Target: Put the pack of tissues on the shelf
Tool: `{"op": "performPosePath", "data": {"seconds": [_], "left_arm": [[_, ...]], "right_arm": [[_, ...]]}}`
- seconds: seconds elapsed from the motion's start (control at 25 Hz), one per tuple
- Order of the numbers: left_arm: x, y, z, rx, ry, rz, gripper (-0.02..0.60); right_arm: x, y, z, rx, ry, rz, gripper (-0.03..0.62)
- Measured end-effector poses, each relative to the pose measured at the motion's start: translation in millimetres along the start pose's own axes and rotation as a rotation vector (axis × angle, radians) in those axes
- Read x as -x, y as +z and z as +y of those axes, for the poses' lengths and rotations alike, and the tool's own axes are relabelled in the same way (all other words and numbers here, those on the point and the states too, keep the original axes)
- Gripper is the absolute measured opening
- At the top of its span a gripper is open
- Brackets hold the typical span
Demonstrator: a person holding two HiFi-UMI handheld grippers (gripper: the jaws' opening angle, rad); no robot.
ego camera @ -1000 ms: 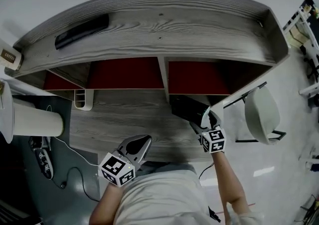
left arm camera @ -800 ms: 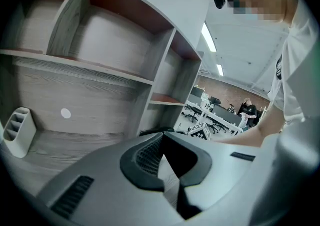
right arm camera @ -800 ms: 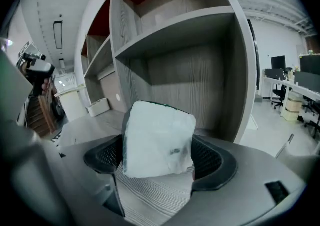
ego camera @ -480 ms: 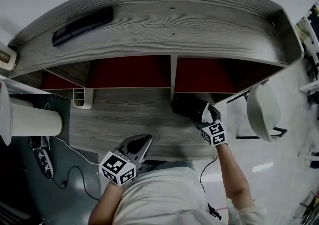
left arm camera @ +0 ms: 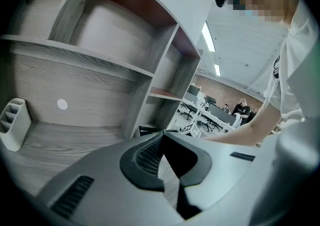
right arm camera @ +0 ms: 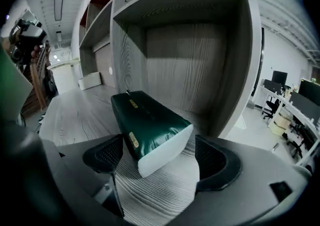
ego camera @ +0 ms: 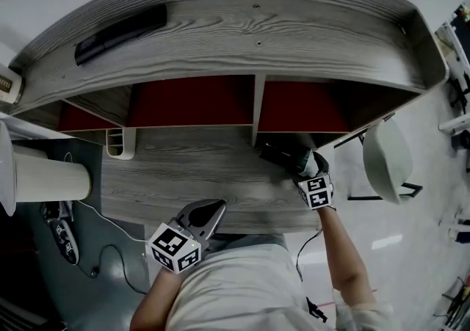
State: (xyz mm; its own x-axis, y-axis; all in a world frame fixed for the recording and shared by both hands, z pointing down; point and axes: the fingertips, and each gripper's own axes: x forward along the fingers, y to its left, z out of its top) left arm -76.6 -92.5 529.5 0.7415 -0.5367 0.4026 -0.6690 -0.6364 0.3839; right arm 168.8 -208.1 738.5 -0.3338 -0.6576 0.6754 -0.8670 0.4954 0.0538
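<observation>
Shelf: the big grey shelf point(ego camera: 242, 36) stands on the back of the desk point(ego camera: 183, 179). It has open boxes with red backs.
Desk: grey wood, and the pack lies on it.
Pack of tissues: the dark green pack of tissues point(right arm camera: 150, 125) lies flat on the desk, right at the mouth of the bottom right box. I cannot tell how far in it is.
Right gripper: the right gripper point(right arm camera: 159, 157) has its fingers let go and wide apart. The white end of the pack sits between them with a gap on the right side.
Left gripper: the left gripper point(left arm camera: 162, 145) waits at the front edge of the desk, well away. Its fingers are closed tip to tip on nothing.
Key point: from the right fingers, the pack's long side runs away toward 11 o'clock, into the box. The right hand is much nearer, so I think a straight push or a new grab from there would finish it.
</observation>
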Motion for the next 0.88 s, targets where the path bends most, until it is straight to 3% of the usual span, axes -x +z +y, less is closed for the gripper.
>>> {"op": "performPosePath", "data": {"seconds": [0.28,0.32,0.4,0.44,0.88], "left_arm": [[-2,-4,-5,0.004,-0.018,0.005,0.014],[-2,-4,-4,0.005,-0.018,0.004,0.014],[-1,-4,-3,0.006,-0.019,0.004,0.014],[-1,-5,-3,0.007,-0.019,0.004,0.014],[2,-11,2,0.029,0.003,0.010,0.014]], "right_arm": [[12,-7,-13,-0.104,-0.083,-0.004,0.432],[12,-7,-12,-0.107,-0.085,-0.003,0.411],[11,-8,-11,-0.110,-0.094,0.001,0.283],[9,-8,-11,-0.112,-0.100,0.001,0.256],[-22,24,-4,-0.150,-0.154,0.007,0.253]]}}
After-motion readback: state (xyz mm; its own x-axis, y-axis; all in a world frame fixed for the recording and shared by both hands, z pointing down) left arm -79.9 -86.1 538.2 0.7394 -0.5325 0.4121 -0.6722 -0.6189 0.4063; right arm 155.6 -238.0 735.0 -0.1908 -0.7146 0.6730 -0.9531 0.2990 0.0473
